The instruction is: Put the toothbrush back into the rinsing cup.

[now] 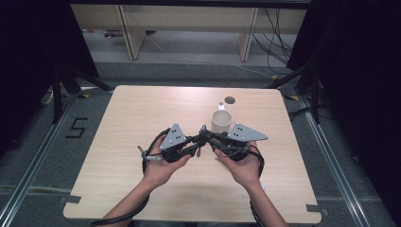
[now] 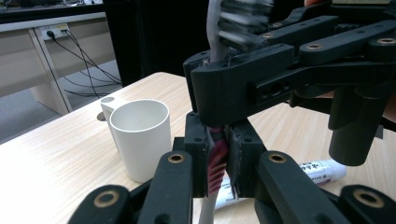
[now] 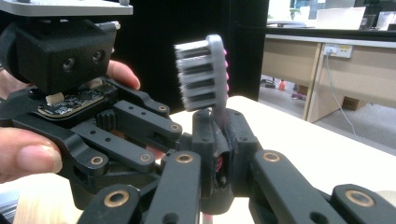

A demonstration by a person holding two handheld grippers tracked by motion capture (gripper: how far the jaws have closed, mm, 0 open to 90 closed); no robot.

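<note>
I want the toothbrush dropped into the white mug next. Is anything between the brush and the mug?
Nothing visible: the toothbrush, clamped by both grippers, stands upright beside the open, empty-looking mug, with bare table between them.

A white cup stands on the wooden counter. A white marker lies on the counter near it. Black cables lie on the floor behind.

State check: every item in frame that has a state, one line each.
left tongs: shut on the toothbrush's ribbed pink grip
right tongs: shut on the toothbrush just below the head
toothbrush: upright, bristle head on top, off the table
mug: upright on the table, nothing seen inside
marker: lying flat on the table, capped
</note>
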